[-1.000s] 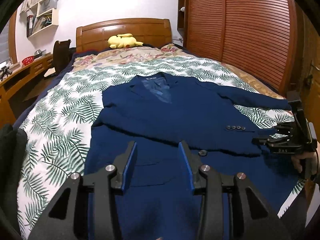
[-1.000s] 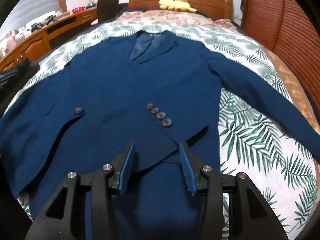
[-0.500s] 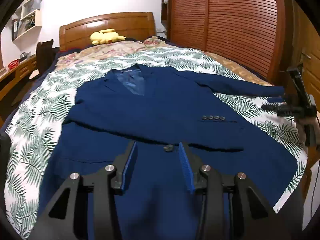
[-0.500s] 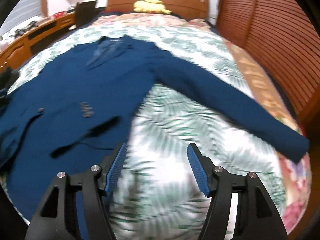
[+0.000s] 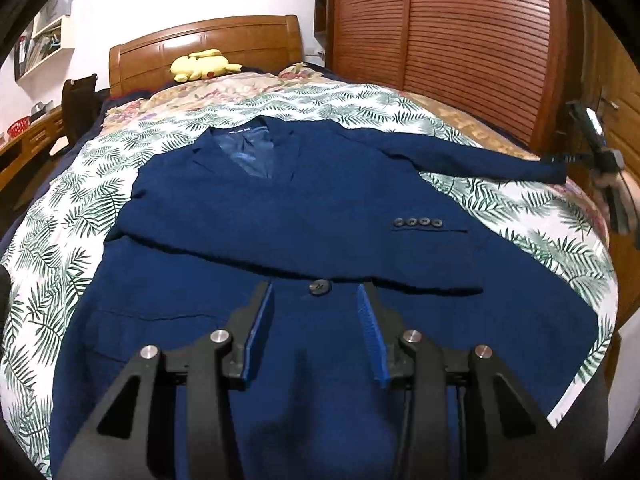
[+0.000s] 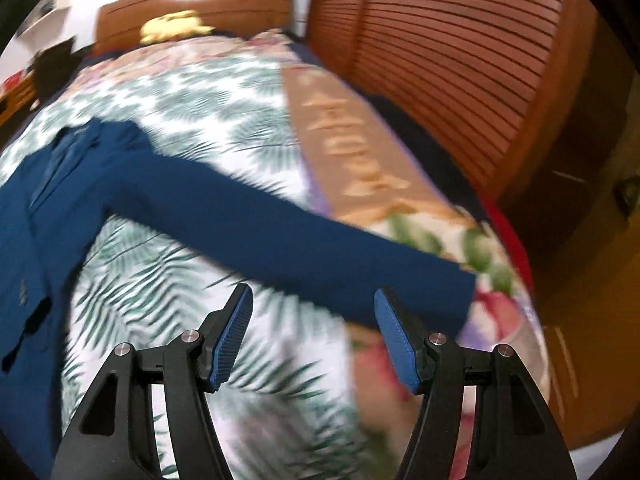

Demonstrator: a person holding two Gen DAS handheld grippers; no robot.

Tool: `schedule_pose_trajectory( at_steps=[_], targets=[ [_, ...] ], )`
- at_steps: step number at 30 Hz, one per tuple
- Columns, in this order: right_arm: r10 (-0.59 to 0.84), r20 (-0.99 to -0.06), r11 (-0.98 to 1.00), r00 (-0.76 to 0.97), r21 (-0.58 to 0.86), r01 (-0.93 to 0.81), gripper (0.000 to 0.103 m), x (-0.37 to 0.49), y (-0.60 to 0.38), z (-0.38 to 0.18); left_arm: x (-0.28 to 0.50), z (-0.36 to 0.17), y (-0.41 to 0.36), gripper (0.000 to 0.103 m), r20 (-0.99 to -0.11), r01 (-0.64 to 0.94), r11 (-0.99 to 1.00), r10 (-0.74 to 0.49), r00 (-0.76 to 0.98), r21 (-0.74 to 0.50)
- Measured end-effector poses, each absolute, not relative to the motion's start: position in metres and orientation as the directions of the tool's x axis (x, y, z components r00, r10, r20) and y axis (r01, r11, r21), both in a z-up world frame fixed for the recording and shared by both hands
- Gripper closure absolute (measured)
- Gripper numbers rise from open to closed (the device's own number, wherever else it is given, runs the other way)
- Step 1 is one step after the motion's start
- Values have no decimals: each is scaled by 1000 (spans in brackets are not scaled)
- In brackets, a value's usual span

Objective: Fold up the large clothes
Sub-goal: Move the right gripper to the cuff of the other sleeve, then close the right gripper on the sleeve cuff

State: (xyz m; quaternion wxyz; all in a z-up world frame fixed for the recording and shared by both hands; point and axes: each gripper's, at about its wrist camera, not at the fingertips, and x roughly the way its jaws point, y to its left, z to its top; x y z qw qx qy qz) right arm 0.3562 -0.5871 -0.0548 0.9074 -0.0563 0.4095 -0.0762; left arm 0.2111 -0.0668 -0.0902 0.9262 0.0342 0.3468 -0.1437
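Observation:
A navy blue suit jacket [image 5: 312, 216] lies face up on the bed, collar toward the headboard. One sleeve is folded across the chest, its cuff buttons [image 5: 418, 222] showing. The other sleeve [image 5: 472, 160] stretches out to the right. My left gripper [image 5: 316, 320] is open and empty, hovering over the jacket's lower front near a button [image 5: 320, 286]. My right gripper [image 6: 314, 336] is open and empty just short of the outstretched sleeve's cuff [image 6: 420, 288]; it also shows at the right edge of the left wrist view [image 5: 560, 157], at the cuff.
The bed has a palm-leaf cover [image 5: 72, 208] and a wooden headboard [image 5: 208, 48] with a yellow plush toy [image 5: 202, 64]. A slatted wooden wardrobe [image 5: 460, 40] stands close along the right side. A desk and chair [image 5: 78, 104] are at the left.
My right gripper swung right from the jacket's hem to the outstretched sleeve's cuff and opened wider. My left gripper shifted slightly right over the lower front and stayed open.

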Motion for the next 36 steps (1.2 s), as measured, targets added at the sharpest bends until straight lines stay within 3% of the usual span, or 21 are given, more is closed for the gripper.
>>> schedule_pose_trajectory(
  at_steps=[13, 19, 21, 22, 25, 36],
  targets=[
    [-280, -788, 948, 548, -136, 289, 39, 372, -658, -65, 213, -94, -72, 62, -669, 304, 953, -239, 704, -21],
    [-216, -816, 952, 536, -55, 300, 39, 367, -669, -75, 213, -96, -72, 62, -673, 304, 953, -235, 701, -17],
    [-173, -825, 963, 538, -28, 268, 47, 369, -664, -79, 213, -96, -71, 62, -673, 301, 953, -233, 702, -15],
    [-175, -827, 968, 535, -43, 249, 67, 370, -658, -80, 213, -96, -70, 62, -673, 299, 954, -229, 703, -13],
    [-176, -822, 979, 542, -90, 182, 85, 372, -637, -74, 213, -95, -69, 62, -671, 296, 955, -229, 706, -15],
    [-82, -658, 988, 749, -154, -28, 90, 378, -520, 39, 210, -87, -61, 62, -653, 280, 960, -222, 724, -15]
  ],
)
